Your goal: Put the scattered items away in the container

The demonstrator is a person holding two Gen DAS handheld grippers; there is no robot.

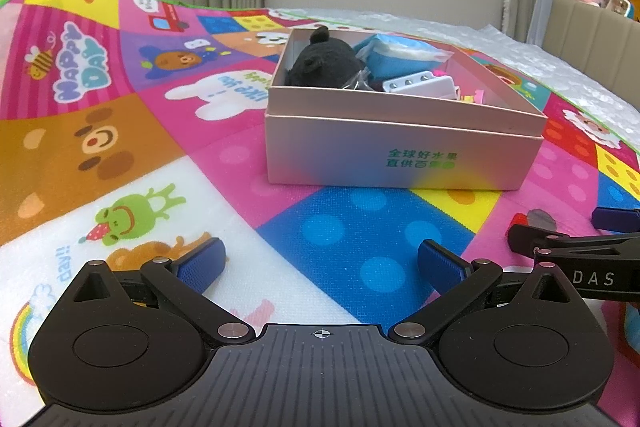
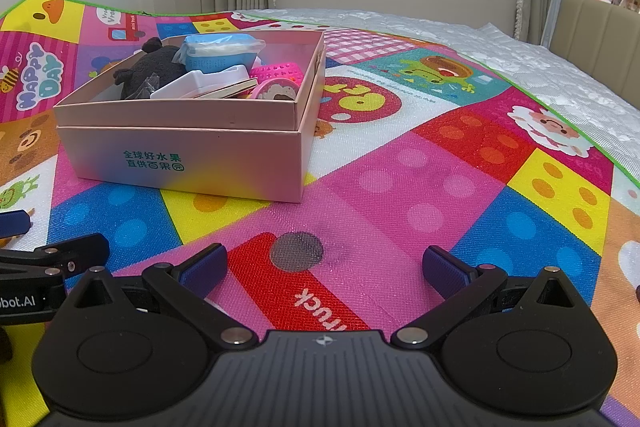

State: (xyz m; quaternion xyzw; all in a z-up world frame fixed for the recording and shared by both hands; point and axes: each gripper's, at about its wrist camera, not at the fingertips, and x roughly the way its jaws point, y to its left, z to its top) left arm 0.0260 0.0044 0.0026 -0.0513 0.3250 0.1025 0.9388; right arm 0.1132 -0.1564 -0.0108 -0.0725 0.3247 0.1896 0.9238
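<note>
Both grippers are spread wide with nothing held: the left gripper (image 1: 320,263) and the right gripper (image 2: 324,267), ribbed blue pads on black linkages, low in frame. A woven, cartoon-printed mat (image 2: 400,167) is seen beneath. The pink cardboard box (image 1: 400,155), centre frame, is filled with a black plush (image 1: 324,63), a blue tub (image 2: 218,55) and a pink basket (image 2: 280,71).

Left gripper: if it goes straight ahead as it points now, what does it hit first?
Probably the pink box: its near wall faces the open left gripper, with only bare play mat between. Depth is unclear; pitched lower, it would meet the mat first.
</note>
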